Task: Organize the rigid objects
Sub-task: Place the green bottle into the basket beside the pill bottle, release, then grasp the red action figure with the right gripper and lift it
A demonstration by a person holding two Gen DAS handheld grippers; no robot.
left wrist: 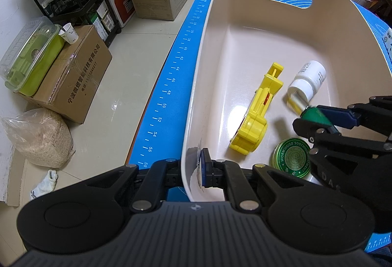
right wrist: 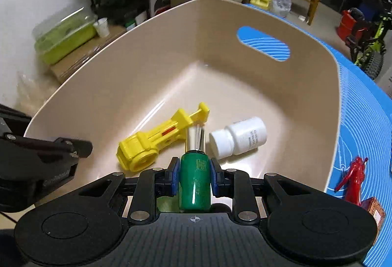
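Note:
A beige plastic basin [left wrist: 215,29] [right wrist: 117,76] sits on the blue mat. In it lie a yellow plastic tool [left wrist: 257,115] [right wrist: 156,142], a white pill bottle [left wrist: 308,80] [right wrist: 240,137] and a round green ointment tin [left wrist: 292,158]. My left gripper [left wrist: 193,169] is shut on the basin's near rim, one jaw inside and one outside. My right gripper [right wrist: 193,176] [left wrist: 318,117] is shut on a green bottle with a silver cap [right wrist: 194,181] [left wrist: 313,115], held over the basin above the tin.
A red figurine [right wrist: 355,174] and a brown box [right wrist: 374,210] lie on the blue mat [right wrist: 362,120] right of the basin. Cardboard boxes [left wrist: 71,76], a black shelf, a bag of grain [left wrist: 39,137] and a toy bike stand on the floor beyond the table edge.

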